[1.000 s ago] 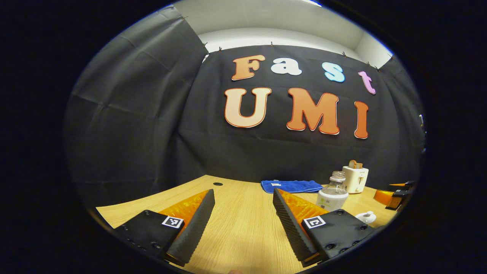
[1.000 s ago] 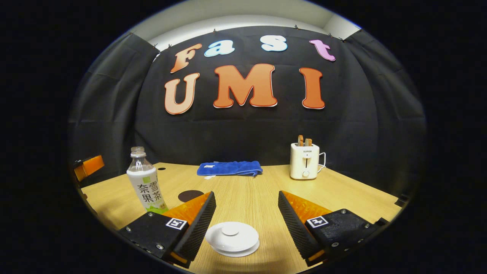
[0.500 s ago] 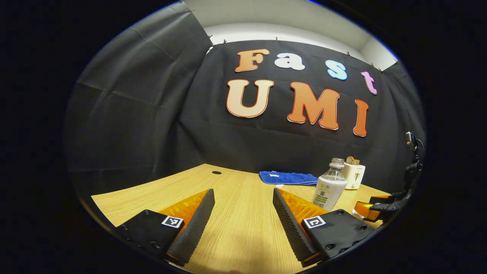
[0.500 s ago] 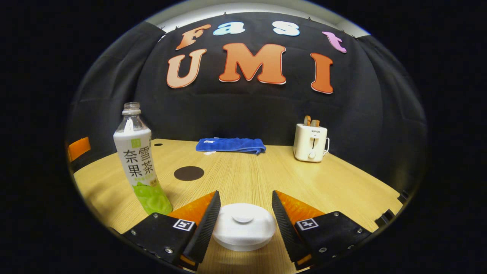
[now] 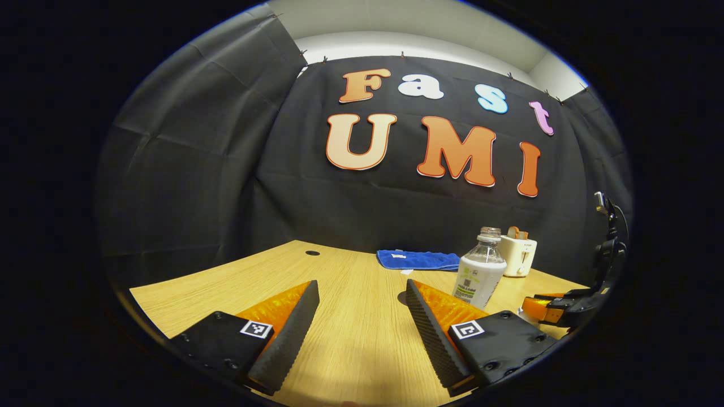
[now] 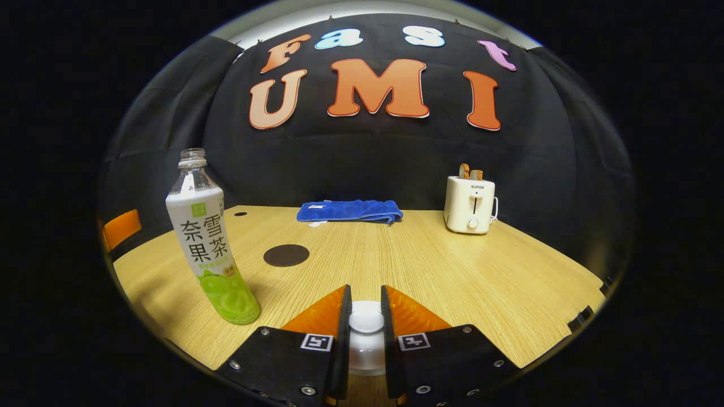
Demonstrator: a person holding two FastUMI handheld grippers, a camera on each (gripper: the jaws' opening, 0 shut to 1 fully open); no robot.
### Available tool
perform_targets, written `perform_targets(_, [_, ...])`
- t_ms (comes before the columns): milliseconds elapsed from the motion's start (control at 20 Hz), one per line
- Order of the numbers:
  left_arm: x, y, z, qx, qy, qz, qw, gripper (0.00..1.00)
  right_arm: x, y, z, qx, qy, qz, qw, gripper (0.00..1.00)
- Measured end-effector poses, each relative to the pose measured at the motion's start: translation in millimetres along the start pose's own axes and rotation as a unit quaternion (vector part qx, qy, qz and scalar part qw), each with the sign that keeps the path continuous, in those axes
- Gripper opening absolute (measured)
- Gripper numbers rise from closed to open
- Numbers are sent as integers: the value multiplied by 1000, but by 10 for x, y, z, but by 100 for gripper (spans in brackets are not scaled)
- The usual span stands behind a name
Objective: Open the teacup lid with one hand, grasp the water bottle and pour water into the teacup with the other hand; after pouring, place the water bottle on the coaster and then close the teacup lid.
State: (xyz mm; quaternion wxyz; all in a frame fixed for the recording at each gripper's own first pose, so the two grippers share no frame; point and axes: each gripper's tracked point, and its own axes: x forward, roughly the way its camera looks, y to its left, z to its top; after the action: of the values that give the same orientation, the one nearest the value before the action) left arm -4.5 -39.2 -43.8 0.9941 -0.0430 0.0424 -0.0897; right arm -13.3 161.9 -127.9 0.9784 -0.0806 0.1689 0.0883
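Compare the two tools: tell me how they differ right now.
The left tool is open with bare table between its fingers; the right tool is closed on the white teacup lid's knob. The left tool stands clear of the water bottle, which is ahead on its right side; the right tool is already touching its target. Both share black ridged pads and orange finger backs.

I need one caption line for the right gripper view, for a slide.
Right gripper shut on the teacup lid's knob; bottle and coaster wait on the table.
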Motion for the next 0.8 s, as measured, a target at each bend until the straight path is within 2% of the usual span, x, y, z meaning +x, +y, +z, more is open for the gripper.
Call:
perform_targets(50, [-28, -50, 7, -8, 2, -4, 1000, 99, -2, -7, 10, 2, 1, 5, 1000, 29])
perform_targets(100, [-32, -85, 33, -14, -2, -5, 1000, 99, -12, -9, 45, 5, -2, 11, 1000, 21])
perform_targets(200, [-65, -102, 68, -2, -9, 6, 1000, 99, -67, -59, 206, 10, -22, 17, 1000, 18])
perform_targets(350, [-130, -267, 27, 7, -4, -3, 1000, 99, -171, -228, 469, 6, -57, 14, 998, 18])
perform_targets(550, [-138, -494, -57, 5, 6, -27, 1000, 99, -270, -652, 578, -2, -70, -14, 997, 18])
perform_targets(650, [-171, -670, -107, 3, 13, -48, 999, 99, -260, -962, 597, -2, -68, -42, 997, 18])
perform_targets(800, [-159, -888, -131, 9, 9, -66, 998, 99, -255, -1316, 516, 32, -57, -64, 996, 18])
